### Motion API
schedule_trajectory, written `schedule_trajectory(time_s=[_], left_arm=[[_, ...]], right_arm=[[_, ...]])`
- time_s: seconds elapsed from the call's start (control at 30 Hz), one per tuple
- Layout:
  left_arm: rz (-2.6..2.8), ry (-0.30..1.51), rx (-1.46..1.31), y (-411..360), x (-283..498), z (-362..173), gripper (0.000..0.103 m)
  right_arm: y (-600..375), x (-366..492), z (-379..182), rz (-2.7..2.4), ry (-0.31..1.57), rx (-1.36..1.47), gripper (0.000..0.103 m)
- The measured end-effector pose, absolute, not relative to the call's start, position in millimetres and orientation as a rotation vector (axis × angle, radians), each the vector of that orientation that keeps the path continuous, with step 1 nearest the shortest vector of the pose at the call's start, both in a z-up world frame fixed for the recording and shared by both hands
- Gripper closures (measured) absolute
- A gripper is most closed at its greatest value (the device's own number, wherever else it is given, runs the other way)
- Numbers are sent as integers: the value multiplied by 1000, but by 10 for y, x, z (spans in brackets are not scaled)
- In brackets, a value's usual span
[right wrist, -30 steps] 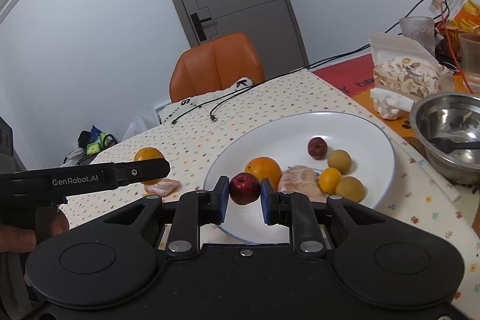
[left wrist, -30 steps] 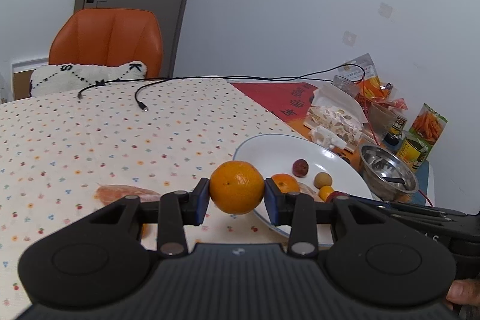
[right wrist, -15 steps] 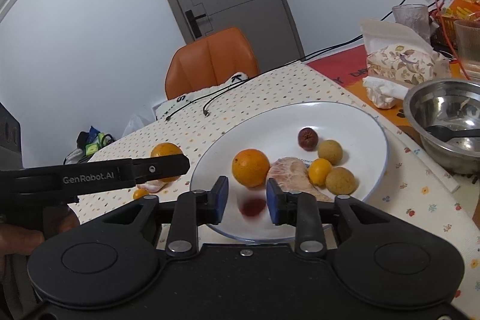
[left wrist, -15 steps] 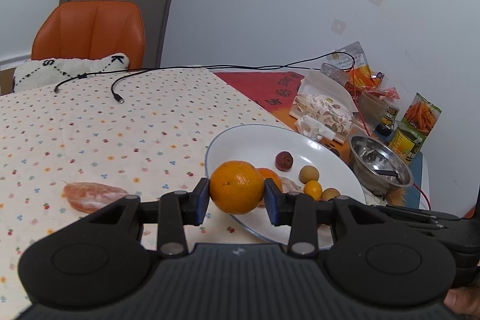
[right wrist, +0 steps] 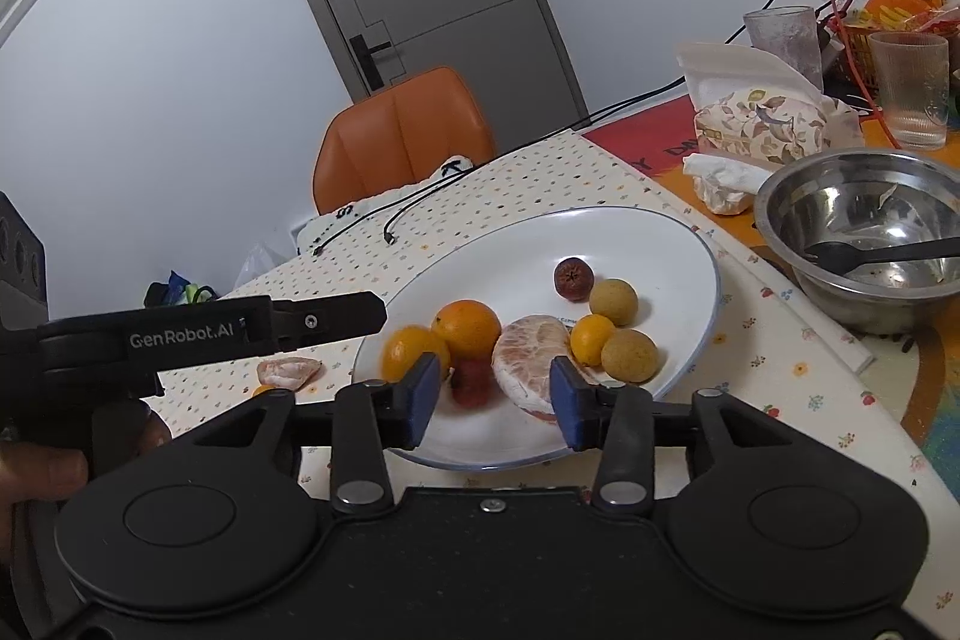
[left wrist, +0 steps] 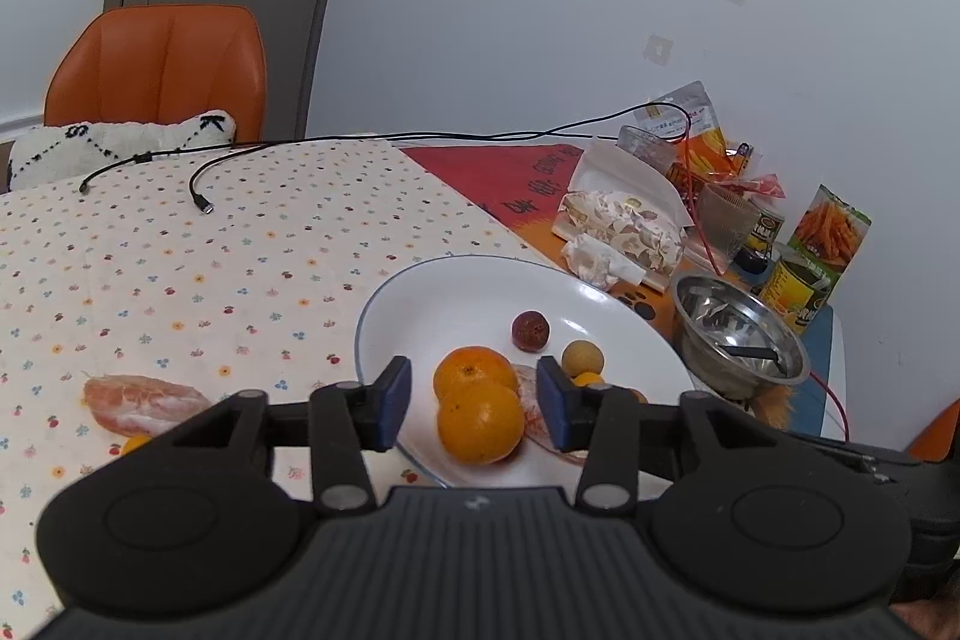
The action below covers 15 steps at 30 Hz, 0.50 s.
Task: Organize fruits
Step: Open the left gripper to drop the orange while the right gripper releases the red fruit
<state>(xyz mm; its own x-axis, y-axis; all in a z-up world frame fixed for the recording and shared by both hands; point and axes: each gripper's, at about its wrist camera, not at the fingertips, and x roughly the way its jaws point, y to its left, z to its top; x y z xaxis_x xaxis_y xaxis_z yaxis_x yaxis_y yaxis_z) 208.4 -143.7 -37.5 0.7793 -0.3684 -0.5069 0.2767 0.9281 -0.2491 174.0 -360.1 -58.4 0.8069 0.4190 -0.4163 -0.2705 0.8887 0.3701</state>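
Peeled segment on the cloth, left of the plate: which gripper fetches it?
Probably left. The left gripper, jaws open, is beside the peeled segment; the right gripper would have to cross the plate and the left gripper.

On my white plate [right wrist: 672, 244]: two oranges [left wrist: 479, 421], the nearer one by the plate's near rim, touching the second [left wrist: 471, 370] behind it. A peeled pomelo segment [right wrist: 531, 361] lies beside them, with a blurred red fruit [right wrist: 471, 382] at its left. A dark red fruit [right wrist: 573, 278], two brown longans [right wrist: 612, 301] and a small kumquat [right wrist: 591, 338] sit further in. Off the plate, another peeled segment [left wrist: 141, 403] lies on the bench's near left, a small orange fruit [left wrist: 133, 443] just beside it.
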Motion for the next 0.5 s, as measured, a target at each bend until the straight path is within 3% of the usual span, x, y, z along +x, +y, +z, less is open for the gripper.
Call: schedule_trajectory(time_s=[0.33, 0.5], left_arm=[[-279, 559, -169, -1178, 1963, -285, 33], [-242, 546, -183, -1007, 1907, -218, 30]], right_arm=[[-3523, 1688, -546, 398, 503, 298, 51], [-3447, 1666, -512, 417, 496, 294, 45]])
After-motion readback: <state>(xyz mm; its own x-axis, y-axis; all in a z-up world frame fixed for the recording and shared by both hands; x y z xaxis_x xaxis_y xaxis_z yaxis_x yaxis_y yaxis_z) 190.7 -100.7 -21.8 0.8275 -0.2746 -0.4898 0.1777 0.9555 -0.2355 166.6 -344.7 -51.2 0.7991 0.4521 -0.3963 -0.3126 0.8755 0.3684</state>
